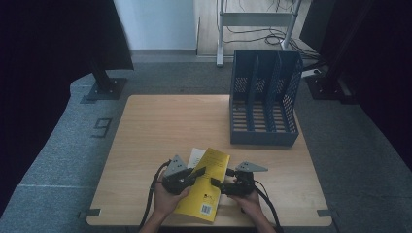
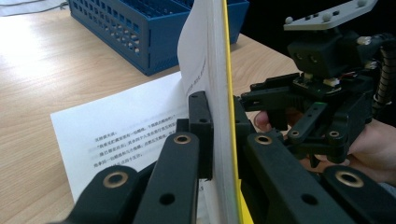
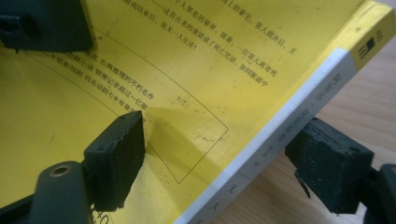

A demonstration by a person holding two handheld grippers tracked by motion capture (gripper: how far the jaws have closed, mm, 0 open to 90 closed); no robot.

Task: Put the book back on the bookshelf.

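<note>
Grippers are meeting at the yellow paperback book (image 1: 208, 184), near the front edge of the wooden table (image 1: 160, 126). The left gripper (image 2: 212, 119) is clamping the book's cover and pages. The right gripper (image 3: 224, 163) is standing with jaws apart around the spine, pads not pressing. A blue file rack (image 1: 265, 99) is standing behind.
</note>
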